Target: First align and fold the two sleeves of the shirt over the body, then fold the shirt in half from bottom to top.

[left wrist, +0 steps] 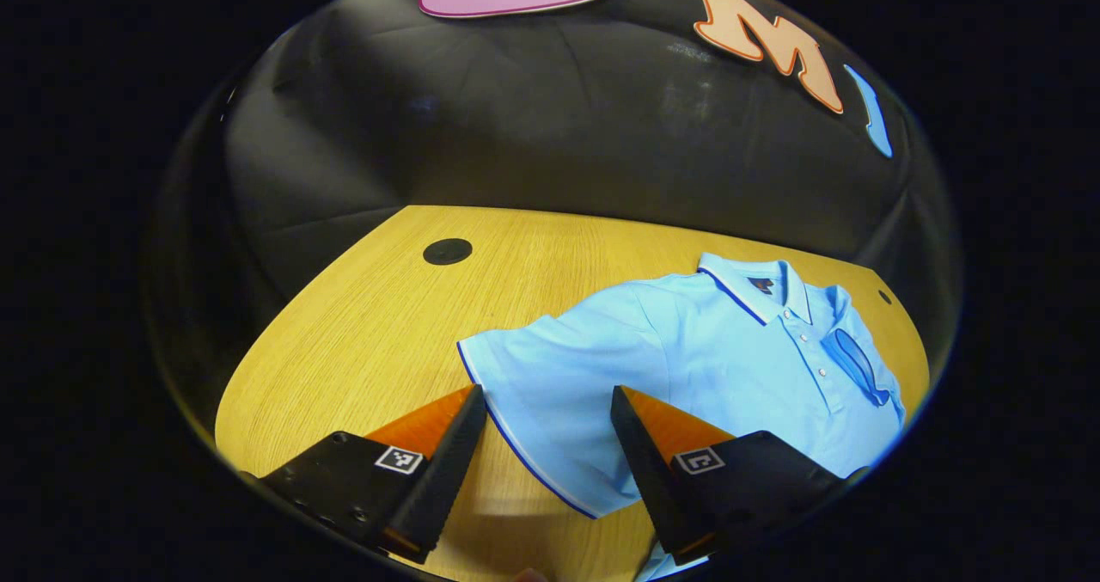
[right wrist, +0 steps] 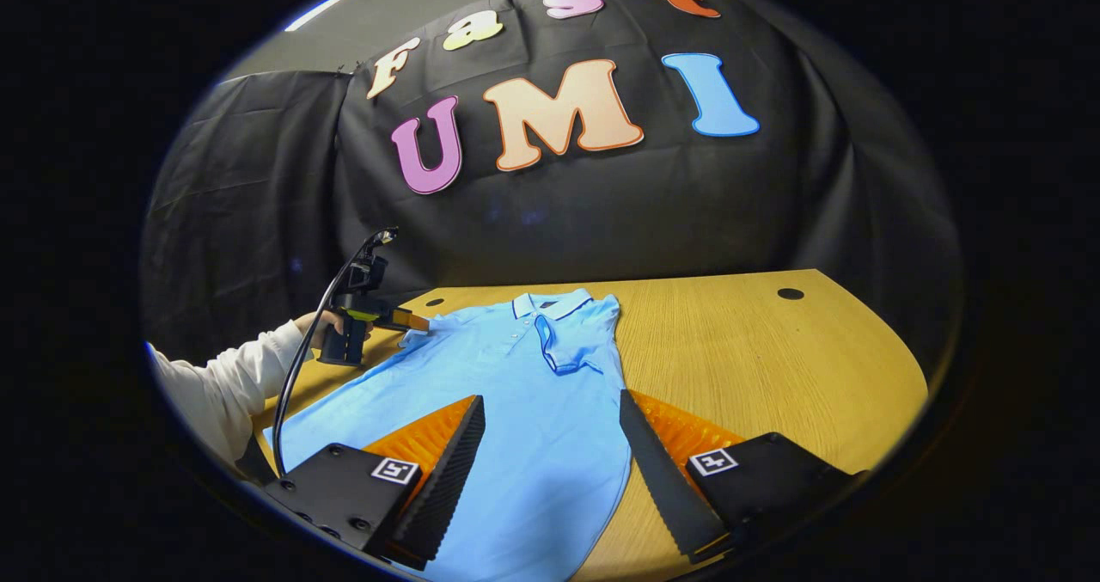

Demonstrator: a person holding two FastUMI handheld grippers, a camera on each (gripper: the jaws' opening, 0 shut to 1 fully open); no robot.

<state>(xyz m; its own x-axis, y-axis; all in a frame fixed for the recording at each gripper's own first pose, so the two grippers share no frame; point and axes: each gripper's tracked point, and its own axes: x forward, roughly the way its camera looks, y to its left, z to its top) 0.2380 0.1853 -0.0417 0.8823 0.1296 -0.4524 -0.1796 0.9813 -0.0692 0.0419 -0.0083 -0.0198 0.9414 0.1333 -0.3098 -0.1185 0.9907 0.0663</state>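
Observation:
A light blue polo shirt [left wrist: 687, 350] lies face up on the wooden table [left wrist: 378, 324], collar toward the booth wall. One short sleeve [left wrist: 550, 410] is spread out flat, and my left gripper [left wrist: 546, 390] stands open over it, one finger on each side of the sleeve's edge. The other sleeve [right wrist: 563, 350] is folded in over the chest. In the right gripper view my right gripper [right wrist: 550, 397] is open above the lower body of the shirt [right wrist: 516, 410], nothing between its fingers. Farther off, a hand in a white sleeve holds the left gripper [right wrist: 419, 324] at the spread sleeve.
The table has a round black cable hole [left wrist: 447, 251] at the far left and another [right wrist: 789, 293] at the far right. Bare wood [right wrist: 773, 358] stretches to the right of the shirt. The black cloth wall stands just behind the table.

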